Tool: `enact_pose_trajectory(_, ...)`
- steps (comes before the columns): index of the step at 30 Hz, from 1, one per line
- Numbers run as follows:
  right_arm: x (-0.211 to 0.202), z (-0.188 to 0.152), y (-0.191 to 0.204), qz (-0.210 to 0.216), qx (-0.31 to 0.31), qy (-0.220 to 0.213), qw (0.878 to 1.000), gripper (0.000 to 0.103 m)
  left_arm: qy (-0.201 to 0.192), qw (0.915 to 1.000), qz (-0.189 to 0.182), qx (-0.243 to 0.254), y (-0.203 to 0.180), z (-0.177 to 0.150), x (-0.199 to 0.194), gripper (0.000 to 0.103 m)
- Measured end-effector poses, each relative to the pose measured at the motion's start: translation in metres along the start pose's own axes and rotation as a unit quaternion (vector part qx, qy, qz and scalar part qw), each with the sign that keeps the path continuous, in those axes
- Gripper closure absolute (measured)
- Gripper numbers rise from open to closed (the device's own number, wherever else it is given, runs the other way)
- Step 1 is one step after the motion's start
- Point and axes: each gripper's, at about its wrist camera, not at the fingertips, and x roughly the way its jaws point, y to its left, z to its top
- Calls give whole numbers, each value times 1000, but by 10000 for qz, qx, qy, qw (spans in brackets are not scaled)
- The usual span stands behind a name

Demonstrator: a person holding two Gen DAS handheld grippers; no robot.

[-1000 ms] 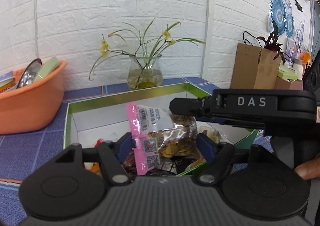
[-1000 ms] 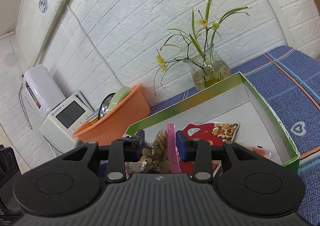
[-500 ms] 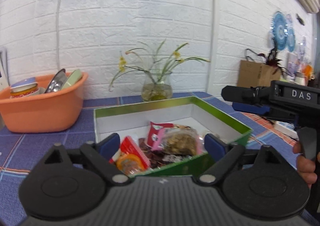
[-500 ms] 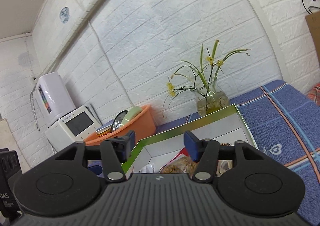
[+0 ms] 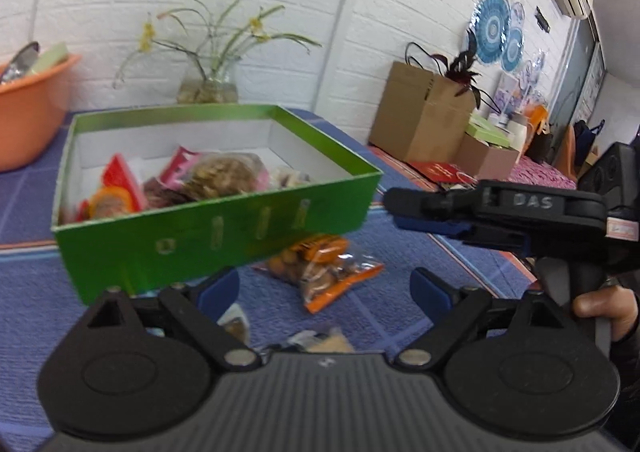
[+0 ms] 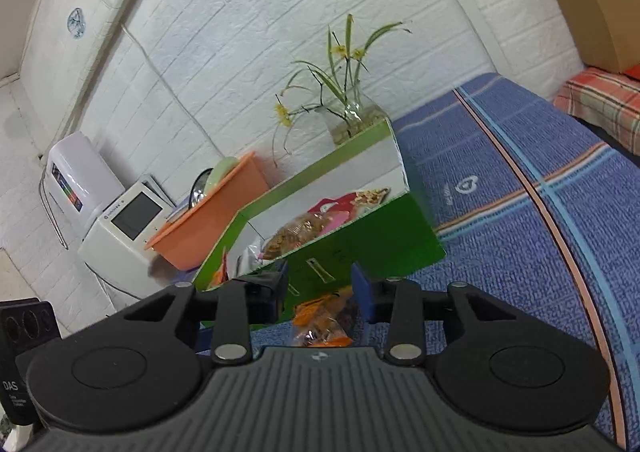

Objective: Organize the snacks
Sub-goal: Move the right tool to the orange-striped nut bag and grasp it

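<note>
Left gripper (image 5: 324, 288) with jaws spread wide, clamped on nothing, low over the blue-clothed desk (image 5: 400, 316). Far left beyond the jaws, an orange basin (image 5: 28, 108); ahead and left of the jaws, a green box (image 5: 208, 232) holding several snack packs (image 5: 224, 176), a vase of flowers (image 5: 208, 84) behind it. Between the jaws and just past them, an orange snack bag (image 5: 324, 272) flat on the desk, touching the box's near wall; two blurred packets (image 5: 320, 340) close under the jaws. Off to the right, the right gripper (image 6: 320, 288) side-on, jaws apart and empty, the orange bag directly ahead between them, the green box just beyond.
</note>
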Motion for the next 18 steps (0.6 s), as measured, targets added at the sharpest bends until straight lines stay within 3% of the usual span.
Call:
enact_pose_trajectory(10,21,-8,-9,-25,291,456,9985,25,612,9954,-219,-710,15,4,44,15)
enact_pose_trajectory(13,29,-6,-6,-33,183,635,9978,23,700,9937,-283,-828,16,4,50,23)
enact_pose_trajectory(15,34,-6,-5,-11,162,827,9964,17,720,9927,-320,-913,19,4,52,31)
enact_pose_trajectory(17,40,-8,-5,51,195,995,9948,0,705,9923,-341,-964,20,4,54,38)
enact_pose_trajectory(18,43,-9,-6,44,264,1035,9943,0,697,9923,-354,-961,21,4,54,45)
